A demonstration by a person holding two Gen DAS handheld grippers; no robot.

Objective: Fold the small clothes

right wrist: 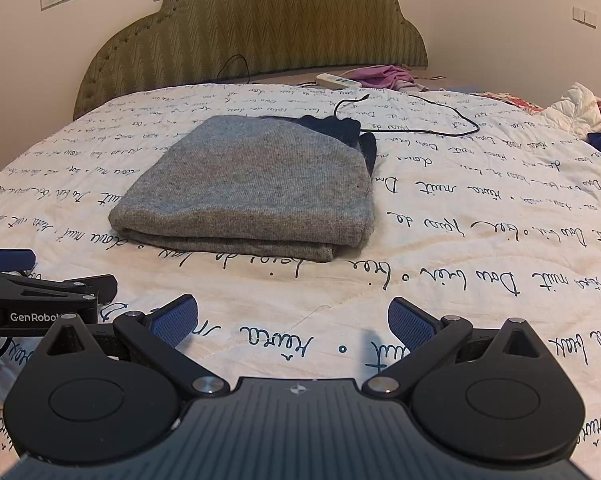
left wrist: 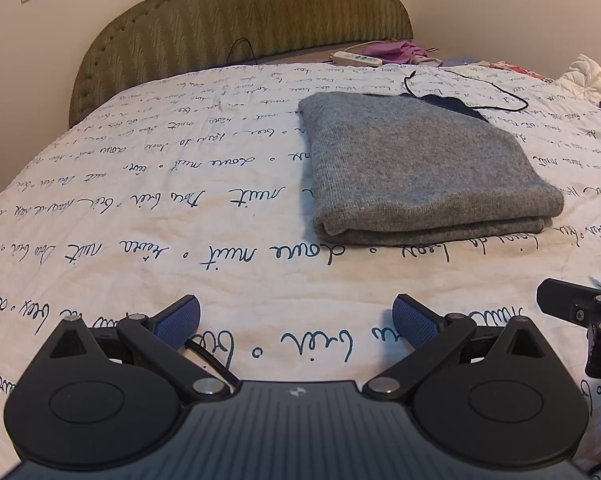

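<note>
While both tongs gape: one folded grey sweater (right wrist: 256, 188), one bedspread (right wrist: 460, 280).

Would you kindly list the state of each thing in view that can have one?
Left gripper: open, holding nothing.
Right gripper: open, holding nothing.
Grey garment: folded, flat on the bed, untouched.
Dark garment: partly under the grey one.
Black cable: loose, end unplugged.
Power strip: by the headboard; on or off unclear.
</note>
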